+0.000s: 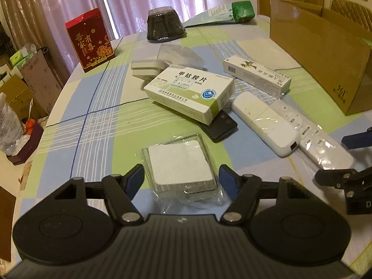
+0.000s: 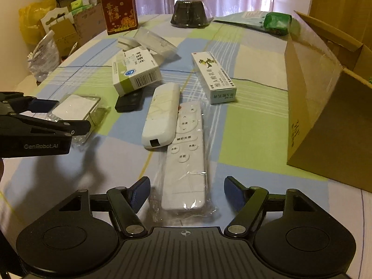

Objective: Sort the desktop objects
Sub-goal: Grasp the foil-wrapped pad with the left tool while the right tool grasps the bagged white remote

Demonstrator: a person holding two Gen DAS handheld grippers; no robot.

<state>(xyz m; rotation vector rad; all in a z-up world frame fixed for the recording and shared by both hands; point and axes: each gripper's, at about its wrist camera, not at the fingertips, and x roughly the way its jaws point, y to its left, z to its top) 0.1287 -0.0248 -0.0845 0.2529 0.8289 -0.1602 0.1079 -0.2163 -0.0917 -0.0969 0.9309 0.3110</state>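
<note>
My left gripper (image 1: pixel 182 180) is open, with a plastic-wrapped white square pack (image 1: pixel 180 165) lying flat on the tablecloth between its blue pads. The pack (image 2: pixel 76 107) also shows in the right wrist view, beside the left gripper (image 2: pixel 46 116). My right gripper (image 2: pixel 187 191) is open and straddles the near end of a white remote in a clear bag (image 2: pixel 186 158), with a gap on each side. Part of the right gripper (image 1: pixel 348 158) shows at the right edge of the left wrist view, next to the remote (image 1: pixel 313 134).
Mid-table lie a green-and-white medicine box (image 2: pixel 134 72) resting on a black device (image 2: pixel 130 101), a white oblong device (image 2: pixel 162 114) and a long ointment box (image 2: pixel 214 76). An open cardboard box (image 2: pixel 325 107) stands at the right. A red box (image 2: pixel 119 9), black bowl (image 2: pixel 189 14) and green pouch (image 2: pixel 277 23) sit at the back.
</note>
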